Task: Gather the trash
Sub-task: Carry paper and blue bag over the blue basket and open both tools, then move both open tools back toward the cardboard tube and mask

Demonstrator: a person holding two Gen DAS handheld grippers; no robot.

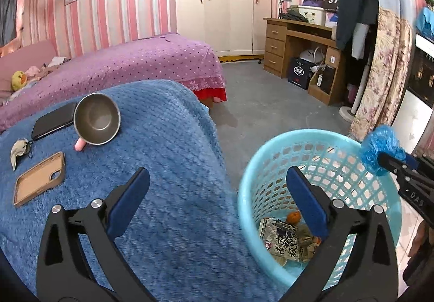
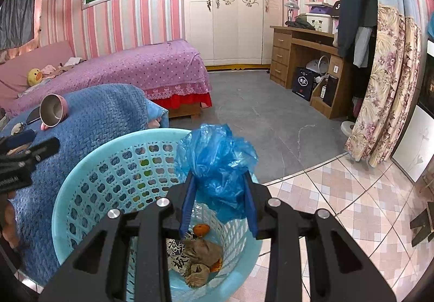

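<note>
a crumpled blue plastic bag (image 2: 217,163) is clamped in the right gripper (image 2: 220,201) above the perforated light-blue plastic basket (image 2: 89,166), not yet dropped; wrappers are already inside. the left gripper (image 1: 217,204), at nine o'clock, is spread wide and empty.

Crumpled blue plastic bag (image 2: 217,163): pinched in my right gripper (image 2: 219,204) above light-blue basket (image 2: 89,166); wrapper, peel, possibly paper inside.

I see blue fleece blanket (image 1: 168,166) filling lower left of frame. On it, upper left: steel cup (image 1: 96,118) tipped on side, pink handle down; black phone (image 1: 54,120) just behind it; tan phone case (image 1: 40,178) nearer, lying flat. Purple dotted bed (image 1: 122,63) beyond. Wooden desk (image 1: 298,44) upper right; white wardrobe (image 1: 222,3) top centre.
</note>
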